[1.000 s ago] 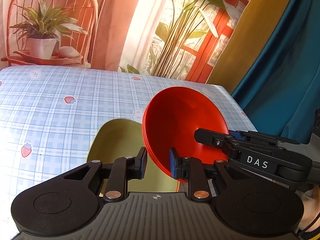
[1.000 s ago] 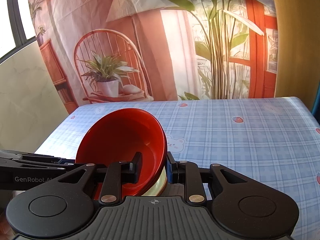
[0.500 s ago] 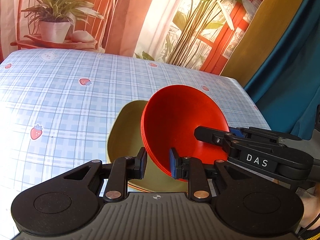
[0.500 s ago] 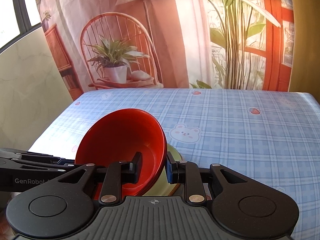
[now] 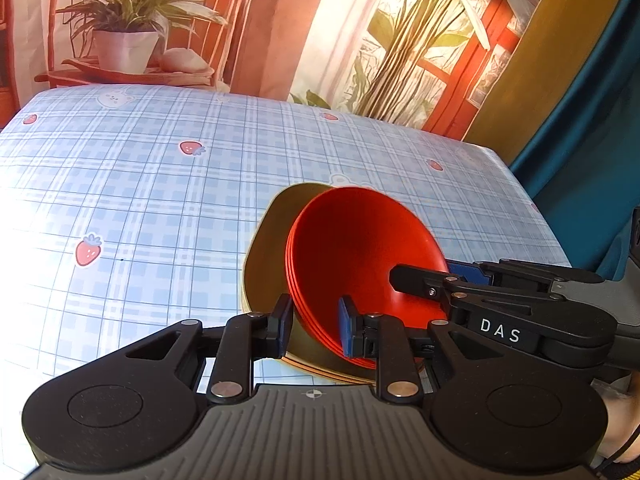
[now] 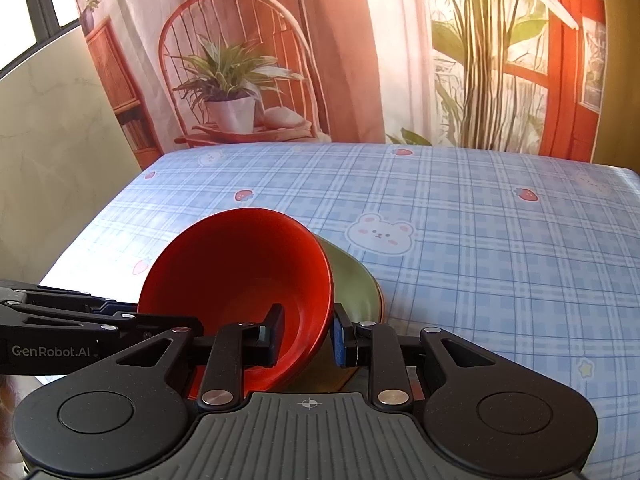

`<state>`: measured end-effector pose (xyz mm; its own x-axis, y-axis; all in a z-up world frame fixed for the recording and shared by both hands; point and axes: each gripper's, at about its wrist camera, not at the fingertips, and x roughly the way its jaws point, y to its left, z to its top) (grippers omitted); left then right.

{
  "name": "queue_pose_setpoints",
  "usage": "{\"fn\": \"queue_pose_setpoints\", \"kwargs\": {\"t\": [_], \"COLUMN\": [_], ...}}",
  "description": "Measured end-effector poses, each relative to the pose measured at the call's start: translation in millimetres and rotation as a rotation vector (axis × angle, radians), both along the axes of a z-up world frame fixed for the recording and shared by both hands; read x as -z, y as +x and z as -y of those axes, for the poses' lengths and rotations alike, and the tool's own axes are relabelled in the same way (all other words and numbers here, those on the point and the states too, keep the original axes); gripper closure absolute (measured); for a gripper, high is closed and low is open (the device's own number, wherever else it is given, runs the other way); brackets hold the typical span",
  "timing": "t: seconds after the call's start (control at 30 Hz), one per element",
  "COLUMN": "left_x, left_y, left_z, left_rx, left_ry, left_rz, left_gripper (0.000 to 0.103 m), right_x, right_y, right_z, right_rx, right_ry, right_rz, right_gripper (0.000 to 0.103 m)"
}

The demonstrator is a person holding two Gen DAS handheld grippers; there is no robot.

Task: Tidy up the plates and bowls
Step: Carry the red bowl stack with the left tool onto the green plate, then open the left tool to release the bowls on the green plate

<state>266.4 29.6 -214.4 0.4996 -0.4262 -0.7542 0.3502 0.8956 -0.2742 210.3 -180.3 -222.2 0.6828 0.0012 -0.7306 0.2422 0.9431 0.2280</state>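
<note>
Bowls [image 5: 360, 252] (red) over green plate [image 5: 268, 248]

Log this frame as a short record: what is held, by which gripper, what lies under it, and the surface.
held: stack of red bowls, tilted
left gripper: jaws shut on the stack's rim
right gripper: jaws straddle the opposite rim, having just opened slightly
below: stack of olive-green plates on the table
surface: blue checked tablecloth with strawberry and bear prints

Left tongs [image 5: 314, 326], right tongs [image 6: 308, 334], jaws narrowed, angled downward
</note>
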Motion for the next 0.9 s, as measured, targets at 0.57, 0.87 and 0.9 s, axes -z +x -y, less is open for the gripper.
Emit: {"fn": "queue_pose_setpoints", "kwargs": {"t": [0.57,0.87,0.9], "left_x": [-41.2,-74.0,-77.4], "left_y": [-15.8,-37.5,-39.9], "left_z": [5.2,3.4,3.4], "left_rx": [-0.037,-0.073,-0.079], "left_ry": [0.072,0.099,0.102], "left_rz": [0.141,0.256,0.268], "left_gripper": [0.033,0.004,0.003], "right_x": [-29.9,-59.0,-62.9], "right_y": [-22.3,-44.2,-46.7], "right_z": [8.4,12.0,11.7], "right_rx": [0.081,0.130,0.134], "right_ry": [-0.072,-0.102,-0.107], "right_rz": [0.051,0.122,0.131], "right_gripper": [0.037,0.001,0.000]}}
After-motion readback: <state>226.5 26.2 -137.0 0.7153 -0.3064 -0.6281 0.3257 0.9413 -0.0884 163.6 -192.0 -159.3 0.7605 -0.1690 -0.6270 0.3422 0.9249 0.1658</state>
